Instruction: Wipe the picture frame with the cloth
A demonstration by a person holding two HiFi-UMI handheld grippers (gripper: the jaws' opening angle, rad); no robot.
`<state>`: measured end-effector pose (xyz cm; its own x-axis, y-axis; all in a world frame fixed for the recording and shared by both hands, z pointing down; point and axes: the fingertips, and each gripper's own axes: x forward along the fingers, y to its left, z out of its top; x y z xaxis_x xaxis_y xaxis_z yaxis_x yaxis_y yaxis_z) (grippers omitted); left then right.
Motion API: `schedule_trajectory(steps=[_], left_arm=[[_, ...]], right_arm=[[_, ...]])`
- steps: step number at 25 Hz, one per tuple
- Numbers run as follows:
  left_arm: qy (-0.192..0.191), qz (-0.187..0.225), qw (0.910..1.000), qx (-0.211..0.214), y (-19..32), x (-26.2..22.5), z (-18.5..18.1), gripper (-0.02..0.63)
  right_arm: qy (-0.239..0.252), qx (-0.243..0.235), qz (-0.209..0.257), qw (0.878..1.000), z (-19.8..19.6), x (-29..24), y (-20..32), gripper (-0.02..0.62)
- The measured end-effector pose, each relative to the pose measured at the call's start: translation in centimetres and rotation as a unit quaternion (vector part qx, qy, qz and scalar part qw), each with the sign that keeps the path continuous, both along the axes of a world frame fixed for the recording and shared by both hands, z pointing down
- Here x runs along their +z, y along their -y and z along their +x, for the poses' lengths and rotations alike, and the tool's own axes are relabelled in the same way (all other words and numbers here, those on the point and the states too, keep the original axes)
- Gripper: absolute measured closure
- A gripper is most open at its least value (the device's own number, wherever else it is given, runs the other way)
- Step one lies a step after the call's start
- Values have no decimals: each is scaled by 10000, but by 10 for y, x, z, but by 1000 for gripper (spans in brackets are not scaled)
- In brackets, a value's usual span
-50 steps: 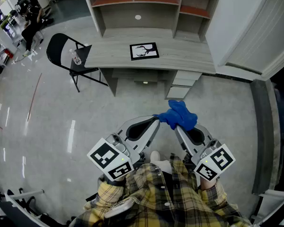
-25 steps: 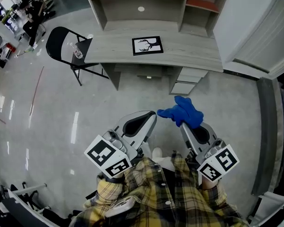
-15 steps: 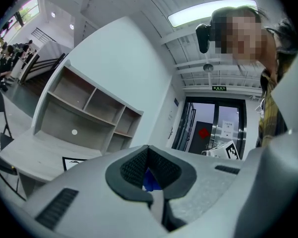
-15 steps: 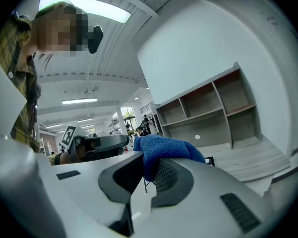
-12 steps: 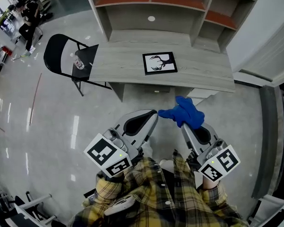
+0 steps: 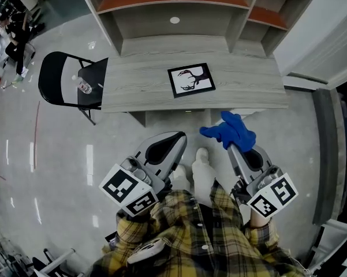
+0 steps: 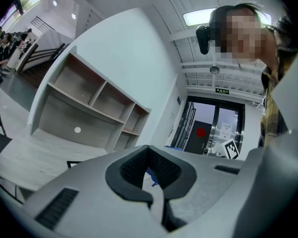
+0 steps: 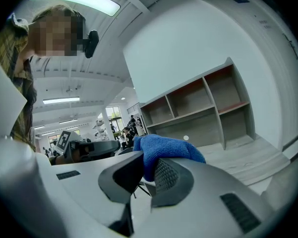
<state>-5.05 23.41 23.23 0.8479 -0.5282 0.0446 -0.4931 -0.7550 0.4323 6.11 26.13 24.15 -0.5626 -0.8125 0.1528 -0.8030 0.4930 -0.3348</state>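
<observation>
A black picture frame [image 6: 191,79] with a deer print lies flat on the wooden desk [image 6: 133,82]. My right gripper [image 6: 230,142] is shut on a blue cloth [image 6: 230,131], held in the air just short of the desk's front edge, right of the frame. The same blue cloth [image 8: 164,149] bulges out from between the jaws in the right gripper view. To its left my left gripper [image 6: 182,136] is shut and holds nothing; its closed jaws [image 7: 149,175] point level toward the desk. A corner of the picture frame [image 7: 73,163] peeks past them.
A shelf unit [image 6: 179,7] rises behind the desk. A black folding chair [image 6: 58,82] with a small bottle [image 6: 85,87] on its seat stands at the desk's left end. A white wall and door [image 6: 329,33] run along the right. A person's shoes [image 6: 203,161] show below.
Both grippers and the person have come closer to the desk. The frame and desk now sit lower and nearer in the head view. The cloth stays clamped in the right gripper.
</observation>
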Motion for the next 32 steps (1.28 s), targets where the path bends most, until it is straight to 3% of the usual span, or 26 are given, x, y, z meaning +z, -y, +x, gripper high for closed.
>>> schedule_trajectory(steps=[6, 21, 32], left_arm=[[50, -78, 9999, -62, 49, 11, 10, 601], [159, -27, 9970, -754, 234, 2, 49, 601], [564, -343, 9896, -1279, 312, 31, 50, 601]], right_arm=[[60, 49, -107, 9999, 17, 12, 50, 554], [39, -792, -30, 9968, 54, 4, 255, 554], [-26, -1172, -366, 9924, 71, 33, 331, 554]])
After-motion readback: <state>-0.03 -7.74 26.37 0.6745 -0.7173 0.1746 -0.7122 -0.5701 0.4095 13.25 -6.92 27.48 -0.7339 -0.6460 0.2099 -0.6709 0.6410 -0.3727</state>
